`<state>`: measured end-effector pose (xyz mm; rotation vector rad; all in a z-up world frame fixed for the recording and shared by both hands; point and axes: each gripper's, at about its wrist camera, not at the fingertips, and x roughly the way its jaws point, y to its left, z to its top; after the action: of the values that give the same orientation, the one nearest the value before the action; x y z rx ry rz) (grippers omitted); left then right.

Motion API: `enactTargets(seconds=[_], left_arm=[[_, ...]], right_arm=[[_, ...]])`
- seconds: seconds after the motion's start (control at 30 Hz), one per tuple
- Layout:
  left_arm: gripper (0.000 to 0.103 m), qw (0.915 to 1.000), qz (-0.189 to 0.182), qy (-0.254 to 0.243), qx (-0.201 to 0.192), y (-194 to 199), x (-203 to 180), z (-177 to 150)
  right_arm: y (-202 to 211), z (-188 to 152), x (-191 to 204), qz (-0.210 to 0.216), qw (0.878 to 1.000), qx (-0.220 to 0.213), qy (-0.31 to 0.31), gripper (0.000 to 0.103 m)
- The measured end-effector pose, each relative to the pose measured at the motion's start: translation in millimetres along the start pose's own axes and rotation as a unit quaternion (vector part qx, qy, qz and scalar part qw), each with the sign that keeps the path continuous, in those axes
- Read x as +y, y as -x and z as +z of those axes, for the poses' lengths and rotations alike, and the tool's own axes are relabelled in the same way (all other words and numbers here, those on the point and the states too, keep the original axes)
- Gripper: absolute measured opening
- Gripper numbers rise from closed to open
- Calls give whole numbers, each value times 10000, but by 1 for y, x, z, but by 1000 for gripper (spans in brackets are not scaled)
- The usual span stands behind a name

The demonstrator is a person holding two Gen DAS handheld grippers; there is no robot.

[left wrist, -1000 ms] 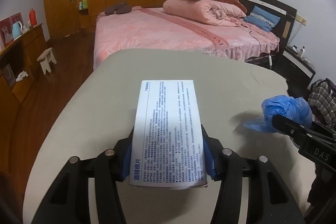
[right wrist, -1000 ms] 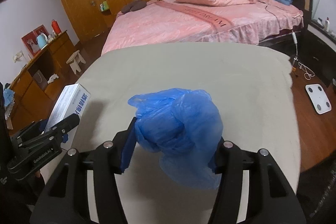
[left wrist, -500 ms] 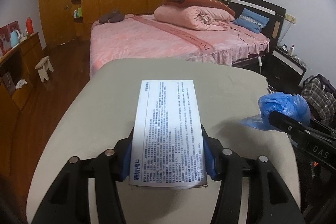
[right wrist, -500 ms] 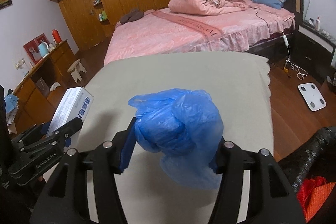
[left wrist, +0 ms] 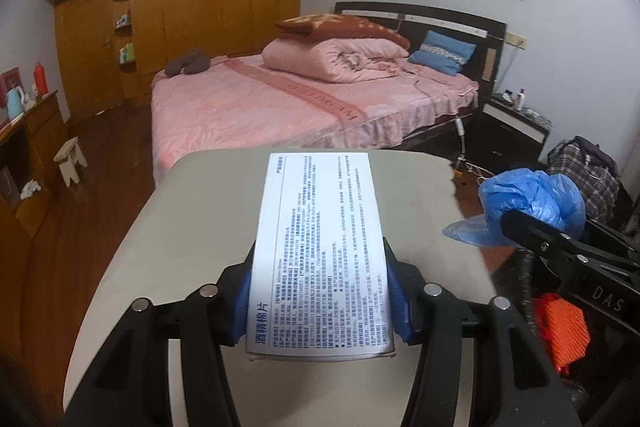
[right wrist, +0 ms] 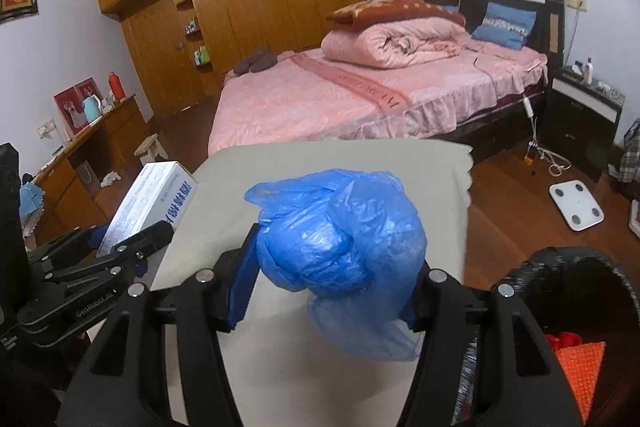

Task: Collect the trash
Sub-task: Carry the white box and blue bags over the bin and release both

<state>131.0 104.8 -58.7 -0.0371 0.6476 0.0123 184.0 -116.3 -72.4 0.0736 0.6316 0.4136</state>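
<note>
Two claws were loaded: our left claw [left wrist: 320, 291] pinched a white box [left wrist: 320, 251] by its sides, printed face up, above the grey desk [left wrist: 192, 227]. Our right claw [right wrist: 332, 291] squeezed a crumpled blue bag [right wrist: 340, 239] between its pads over the desk's right part. Just to the right, below the desk edge, we saw a black bin [right wrist: 576, 275] with something orange [right wrist: 580, 359] inside, and a pink bed [right wrist: 320, 99] beyond.

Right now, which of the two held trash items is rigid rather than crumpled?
The white printed box in the left tool; the right tool squeezes a crumpled blue plastic bag.
</note>
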Motion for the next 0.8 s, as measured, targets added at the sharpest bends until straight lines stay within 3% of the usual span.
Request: enactTargets(seconds=[0.8], left_arm=[[54, 9915, -886, -779, -544, 86, -117, 1]], right_arm=[[142, -28, -65, -643, 9950, -731, -209, 58]])
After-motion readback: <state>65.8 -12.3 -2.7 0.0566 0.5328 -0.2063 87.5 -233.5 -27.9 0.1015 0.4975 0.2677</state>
